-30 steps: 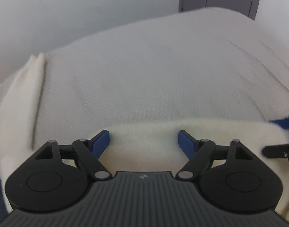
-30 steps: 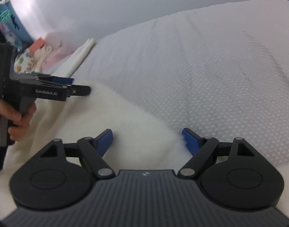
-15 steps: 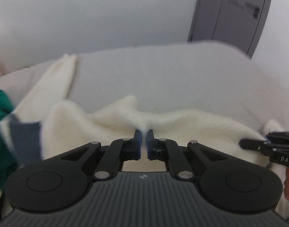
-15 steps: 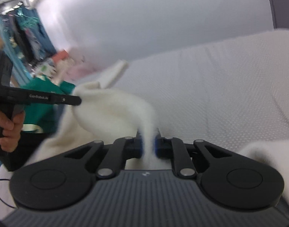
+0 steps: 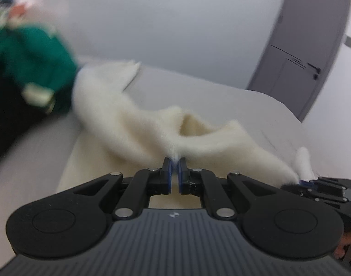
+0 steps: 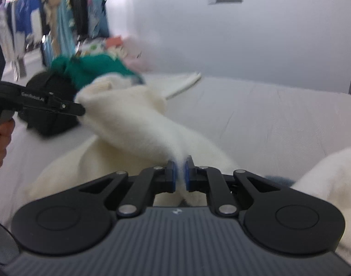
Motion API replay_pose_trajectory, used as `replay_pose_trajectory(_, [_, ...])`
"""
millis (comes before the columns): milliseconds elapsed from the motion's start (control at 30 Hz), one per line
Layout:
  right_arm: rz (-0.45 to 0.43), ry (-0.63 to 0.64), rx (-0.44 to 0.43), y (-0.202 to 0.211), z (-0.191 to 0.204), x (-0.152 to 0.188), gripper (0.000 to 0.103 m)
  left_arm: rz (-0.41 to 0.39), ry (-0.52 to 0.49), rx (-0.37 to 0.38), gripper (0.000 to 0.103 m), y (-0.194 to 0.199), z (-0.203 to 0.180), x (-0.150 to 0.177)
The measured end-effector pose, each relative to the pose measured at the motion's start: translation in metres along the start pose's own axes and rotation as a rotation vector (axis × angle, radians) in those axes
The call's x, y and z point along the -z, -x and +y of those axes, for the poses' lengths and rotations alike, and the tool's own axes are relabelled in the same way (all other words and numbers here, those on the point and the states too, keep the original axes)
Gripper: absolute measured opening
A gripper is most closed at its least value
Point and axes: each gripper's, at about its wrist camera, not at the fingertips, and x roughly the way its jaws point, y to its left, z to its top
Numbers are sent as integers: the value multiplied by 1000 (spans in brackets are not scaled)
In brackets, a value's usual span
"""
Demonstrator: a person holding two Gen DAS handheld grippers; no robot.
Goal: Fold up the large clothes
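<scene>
A large cream fleece garment (image 5: 138, 124) lies on the grey-white bed, its near edge lifted. My left gripper (image 5: 174, 161) is shut on a pinch of that edge. My right gripper (image 6: 179, 161) is shut on another part of the same edge (image 6: 138, 124). The lifted fabric sags between the two grips. In the left wrist view the right gripper (image 5: 306, 181) shows at the right, clamping the cloth. In the right wrist view the left gripper (image 6: 80, 109) shows at the left, clamping the cloth. The rest of the garment trails away over the bed.
A green garment (image 5: 35, 55) and a black item (image 6: 51, 105) sit in a pile at the bed's left side. The grey-white bed (image 6: 279, 119) stretches to the right. A grey door (image 5: 302, 53) stands behind. Clothes hang on a rack (image 6: 37, 18) at the far left.
Both grippers went from open over the garment's edge to shut on it, then lifted it off the bed. Both views have swung up and left, bringing the green pile into sight.
</scene>
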Motion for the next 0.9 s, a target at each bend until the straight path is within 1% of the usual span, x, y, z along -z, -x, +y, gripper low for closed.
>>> replay_pose_trajectory(33, [25,19,2,1,4,4,10,0,36,-13,6,4,5,15])
replay_pose_trajectory(100, [88,46,15,-1,10,15,10,4,80,-40,0,10,10,42])
replay_pose_trajectory(167, [149,59,24,-10,14,24,10,18,115,-51,0,15,12,67])
replay_pose_trajectory(200, [173,61,29,-17,16,25,10,27,118,-80,0,13,10,76])
replay_pose_trajectory(267, [218,41,29,-30,16,29,10,35,110,-100,0,8,9,87])
replay_pose_trajectory(333, [249,39,27,-42,22,29,12,43,115,-103,0,1,8,87])
replay_pose_trajectory(400, [239,20,24,-44,23,27,13,18,117,-90,0,11,6,85])
replay_pose_trajectory(467, [211,-18,9,-37,20,24,19,-30,106,-91,1,22,5,83])
replay_pose_trajectory(500, [191,-45,-5,-31,20,23,30,-48,106,-94,1,23,1,78])
replay_pose_trajectory(533, [170,-81,-25,-27,23,23,46,-64,112,-97,1,26,1,77])
replay_pose_trajectory(567, [136,-141,-67,-22,17,20,55,-76,117,-97,1,28,2,77])
replay_pose_trajectory(600, [104,-186,-103,-18,13,17,69,-86,127,-94,1,31,4,76])
replay_pose_trajectory(633, [71,-226,-140,-13,12,17,72,-91,140,-89,1,32,5,75])
replay_pose_trajectory(700, [21,-296,-187,-11,7,8,71,-103,161,-77,3,35,6,74])
replay_pose_trajectory(733, [11,-324,-194,-15,5,2,71,-111,173,-71,8,34,10,72])
replay_pose_trajectory(767, [7,-340,-197,-22,6,-6,71,-121,188,-67,14,34,12,71])
replay_pose_trajectory(800, [9,-346,-192,-28,8,-11,71,-129,197,-64,17,33,15,70])
replay_pose_trajectory(833, [14,-348,-179,-37,11,-19,72,-135,202,-64,24,30,19,68])
replay_pose_trajectory(867, [14,-349,-169,-47,14,-27,72,-143,202,-68,28,30,20,68])
replay_pose_trajectory(900, [14,-353,-167,-57,19,-33,72,-151,195,-72,28,29,21,67])
